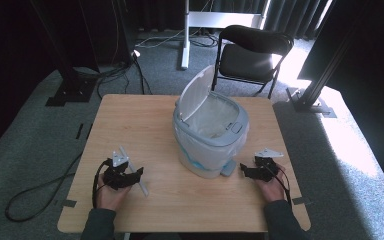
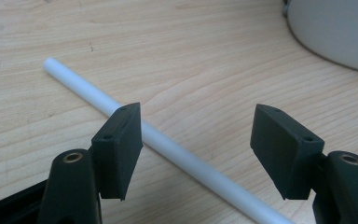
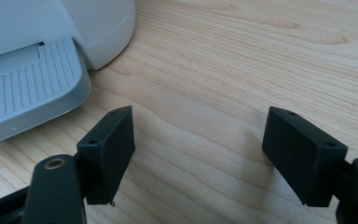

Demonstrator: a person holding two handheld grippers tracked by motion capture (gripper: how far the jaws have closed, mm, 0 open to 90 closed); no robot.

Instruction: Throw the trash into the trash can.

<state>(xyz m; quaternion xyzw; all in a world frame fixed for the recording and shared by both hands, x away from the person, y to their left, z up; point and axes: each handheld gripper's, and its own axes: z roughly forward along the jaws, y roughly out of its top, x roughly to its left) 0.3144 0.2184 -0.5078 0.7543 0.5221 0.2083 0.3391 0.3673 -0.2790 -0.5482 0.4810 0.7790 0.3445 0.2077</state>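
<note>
- The left hand-held gripper [image 2: 196, 154] stands with its jaws spread wide, low over the surface [image 2: 205, 70]. The white tube [image 2: 168, 144] lies flat on the wood, running diagonally between the two pads. It passes just beside the left pad and is well apart from the right one, and nothing pinches it.
- The right hand-held gripper [image 3: 198, 156] is also spread and holds nothing. There is only bare wood between its jaws, and it sits near the bin's grey foot pedal [image 3: 28, 88].
- Risk: the tube lies off-centre in the left jaws, so a closing pad may push it sideways and roll it away rather than trap it.
- Risk: the tube is thin, round and smooth. If it is gripped near one end, the long free part may droop or swing on the way to the bin [image 1: 210, 132].
- Risk: the bin stands between the two hands with its lid [image 1: 196, 92] raised. A swinging tube end could strike the rim or the lid, or miss the liner opening altogether.
- Risk: the right jaws rest near the pedal, and a nudge there could shift the bin.
- The left gripper view shows how the tube sits between the pads. The high view shows the tube [image 1: 132, 172] only as a thin line beside the left hand.
- The high view shows the open lid, the liner and both hands' spacing, while the right gripper view shows the pedal's ribbed top close up.
</note>
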